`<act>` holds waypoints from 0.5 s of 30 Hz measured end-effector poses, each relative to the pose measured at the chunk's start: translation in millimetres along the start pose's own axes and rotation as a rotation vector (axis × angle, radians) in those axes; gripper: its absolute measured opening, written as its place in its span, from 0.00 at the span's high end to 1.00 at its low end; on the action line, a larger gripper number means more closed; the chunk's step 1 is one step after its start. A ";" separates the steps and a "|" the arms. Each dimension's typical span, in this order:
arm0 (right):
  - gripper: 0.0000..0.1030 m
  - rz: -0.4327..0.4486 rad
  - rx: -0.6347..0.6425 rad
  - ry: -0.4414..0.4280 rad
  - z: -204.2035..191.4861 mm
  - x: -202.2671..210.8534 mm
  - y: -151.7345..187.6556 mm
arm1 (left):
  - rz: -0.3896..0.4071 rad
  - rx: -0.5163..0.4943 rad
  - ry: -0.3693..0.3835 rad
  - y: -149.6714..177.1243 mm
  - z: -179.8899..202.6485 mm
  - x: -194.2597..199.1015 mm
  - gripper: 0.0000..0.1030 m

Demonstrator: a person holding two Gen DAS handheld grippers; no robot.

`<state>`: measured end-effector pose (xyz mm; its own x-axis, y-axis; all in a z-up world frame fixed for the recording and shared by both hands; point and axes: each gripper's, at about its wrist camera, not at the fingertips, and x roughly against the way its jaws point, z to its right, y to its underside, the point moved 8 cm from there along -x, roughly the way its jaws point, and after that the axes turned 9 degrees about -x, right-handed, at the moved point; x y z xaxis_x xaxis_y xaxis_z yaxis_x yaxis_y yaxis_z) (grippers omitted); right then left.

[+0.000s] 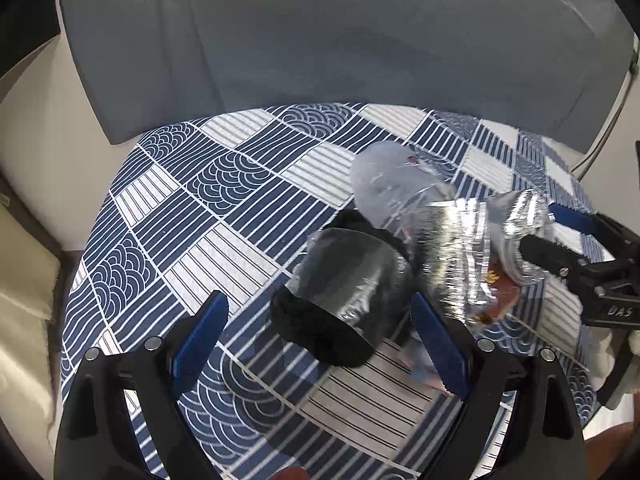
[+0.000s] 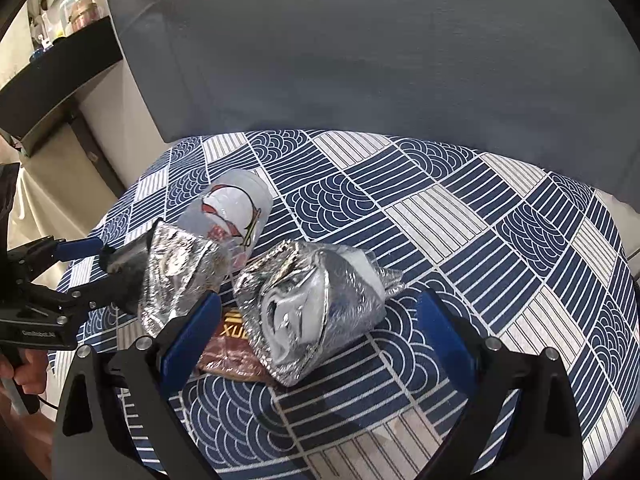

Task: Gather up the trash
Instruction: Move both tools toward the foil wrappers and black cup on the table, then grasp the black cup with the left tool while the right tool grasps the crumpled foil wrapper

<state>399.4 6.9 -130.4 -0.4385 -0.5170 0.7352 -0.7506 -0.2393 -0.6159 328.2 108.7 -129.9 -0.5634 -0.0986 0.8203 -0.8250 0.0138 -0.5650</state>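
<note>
Right tool gapes around foil bag, seemingly untouched.

**Both grippers tilted down, jaws wide**

The left gripper angles downward, its blue pads spread apart. The right gripper likewise points down, jaws gaping. A hand grips the left gripper's handle.

Foil wrappers and a cup crowd the tablecloth's left; right lies free.

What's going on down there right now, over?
Both tongs, left and right, open. Left straddles black roll, right straddles foil wrapper; neither gripped. Plastic cup lying beside. Nothing blocking.
</note>
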 end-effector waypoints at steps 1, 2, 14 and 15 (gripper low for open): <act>0.06 -0.003 0.002 0.006 0.0 -2.5 -0.9 | -0.003 -0.004 0.001 0.2 -0.3 -3.8 0.13; 0.06 -0.005 0.006 0.011 -0.1 -4.5 -1.5 | -0.007 -0.008 -0.003 0.4 -0.7 -8.0 0.13; 0.36 0.004 0.062 0.060 4.1 -10.7 0.1 | 0.077 -0.046 0.051 -10.1 10.4 -14.5 0.34; 0.37 0.005 0.066 0.061 4.0 -10.2 0.0 | 0.083 -0.050 0.058 -9.8 11.8 -13.6 0.39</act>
<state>405.9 8.8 -139.0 -0.4727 -0.4681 0.7466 -0.7148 -0.2918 -0.6355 344.4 98.1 -136.5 -0.6302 -0.0375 0.7755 -0.7758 0.0690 -0.6271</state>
